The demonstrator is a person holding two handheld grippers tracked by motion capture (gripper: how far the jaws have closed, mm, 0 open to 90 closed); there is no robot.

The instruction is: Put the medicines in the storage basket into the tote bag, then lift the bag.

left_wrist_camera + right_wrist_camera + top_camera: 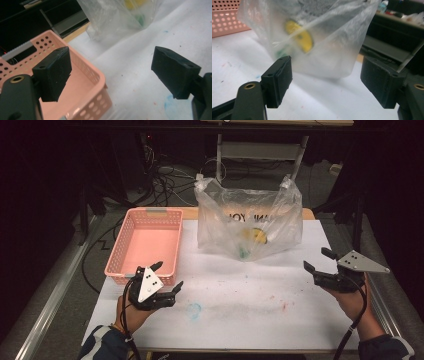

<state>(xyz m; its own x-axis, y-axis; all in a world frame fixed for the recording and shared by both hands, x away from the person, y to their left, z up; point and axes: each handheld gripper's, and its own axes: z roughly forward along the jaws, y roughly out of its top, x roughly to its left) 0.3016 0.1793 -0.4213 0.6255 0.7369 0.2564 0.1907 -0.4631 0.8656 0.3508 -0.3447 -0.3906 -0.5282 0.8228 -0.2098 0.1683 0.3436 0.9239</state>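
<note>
So here's where we're at: our left gripper (169, 276) sits low at the near left of the tabletop (240, 290), right by the near corner of the pink basket (145, 242). Its jaws are spread wide with nothing between them. In the left gripper view one jaw hangs over the basket's rim and the other over the white sheet, close to a blue smudge (194, 310).

Our right gripper (319, 260) is over at the right edge, jaws also wide apart and holding nothing, pointing toward the clear plastic bag (250, 217). That bag stands upright at the far middle of the tabletop, just beside the basket's far right corner, well apart from both grippers. Through the plastic we can make out something yellow (299, 36) and a bit of green (243, 253) near the bottom; can't tell exactly what they are. The basket itself looks empty from above.
</note>
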